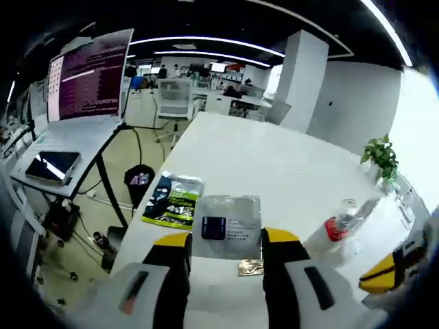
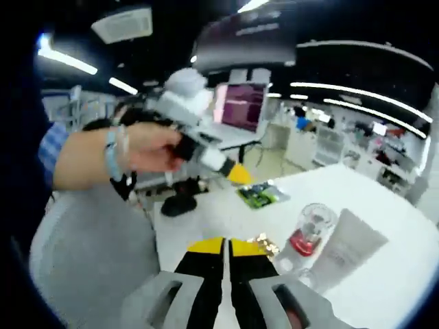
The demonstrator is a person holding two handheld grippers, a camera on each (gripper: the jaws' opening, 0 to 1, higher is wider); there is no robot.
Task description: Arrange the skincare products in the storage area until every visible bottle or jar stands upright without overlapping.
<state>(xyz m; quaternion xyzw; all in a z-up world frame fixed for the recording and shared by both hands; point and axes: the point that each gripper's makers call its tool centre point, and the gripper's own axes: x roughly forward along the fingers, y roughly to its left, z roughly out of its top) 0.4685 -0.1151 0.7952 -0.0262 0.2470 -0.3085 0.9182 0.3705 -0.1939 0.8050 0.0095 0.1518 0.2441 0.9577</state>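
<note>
On the white table (image 1: pixel 274 157) a clear bottle with red insert (image 1: pixel 341 226) and a tube (image 2: pixel 350 247) lie toppled — neither yet upright — left gripper (image 1: pixel 226 241) jaws spread, right gripper (image 2: pixel 227 245) jaws pressed together, holding nothing.

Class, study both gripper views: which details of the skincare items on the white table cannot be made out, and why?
- Silver sachet, left gripper view: label print too small; bottom edge behind the open left gripper.
- Clear bottle, left gripper view: blurred; upright or lying unclear.
- White tube, right gripper view: motion blur hides lettering.
- Green packet, right gripper view: too small.
</note>
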